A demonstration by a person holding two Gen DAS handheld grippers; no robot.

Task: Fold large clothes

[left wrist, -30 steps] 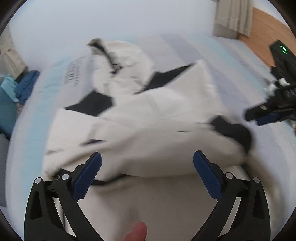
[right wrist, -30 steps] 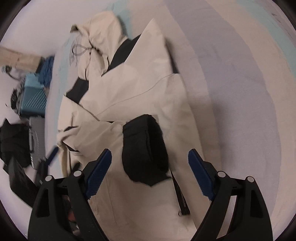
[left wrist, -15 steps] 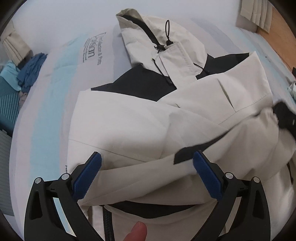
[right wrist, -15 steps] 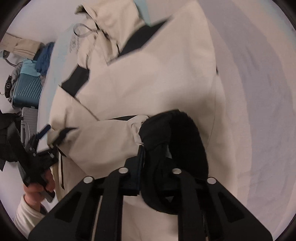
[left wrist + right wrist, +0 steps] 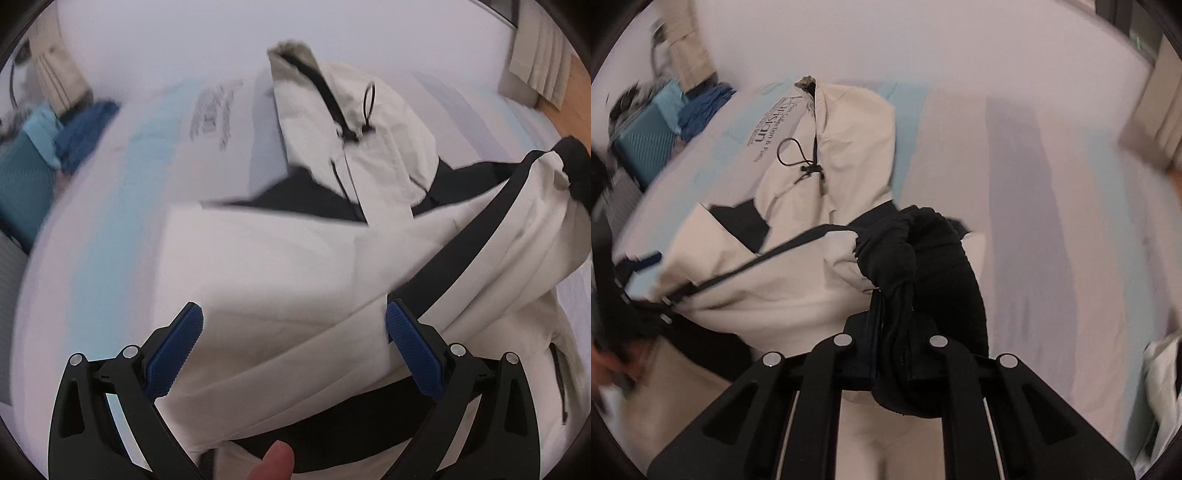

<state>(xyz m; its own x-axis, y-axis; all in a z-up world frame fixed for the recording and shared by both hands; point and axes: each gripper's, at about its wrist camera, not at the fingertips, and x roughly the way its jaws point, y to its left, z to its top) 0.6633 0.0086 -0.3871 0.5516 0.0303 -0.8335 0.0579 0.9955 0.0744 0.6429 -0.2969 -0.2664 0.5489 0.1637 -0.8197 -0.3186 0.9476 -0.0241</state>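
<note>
Since the earlier frame, our right gripper (image 5: 886,314) has closed its jaws on the black sleeve cuff (image 5: 923,251) and raised it off the jacket body, so the cream sleeve (image 5: 517,229) now hangs as a taut span instead of lying flat. In the same interval the left gripper (image 5: 293,347) has shifted across the garment; its jaws stand wide apart with nothing between the pads, hovering above the lower front panel. The cream-and-black hooded jacket (image 5: 277,258) lies on the bed (image 5: 110,221), hood (image 5: 849,122) toward the far end and hem nearest us, so its long axis runs away from both grippers. The relation that governs the next move is this: the lifted sleeve stretches from the cuff in the right gripper back toward the shoulder, crossing just beyond the left gripper's right pad. We judge that the cuff must travel inward across the chest, and the right hand alone holds it. The left gripper is nearer the body panel and is placed to pin it. A teal suitcase (image 5: 646,140) stands beside the bed; its contents cannot be seen.
</note>
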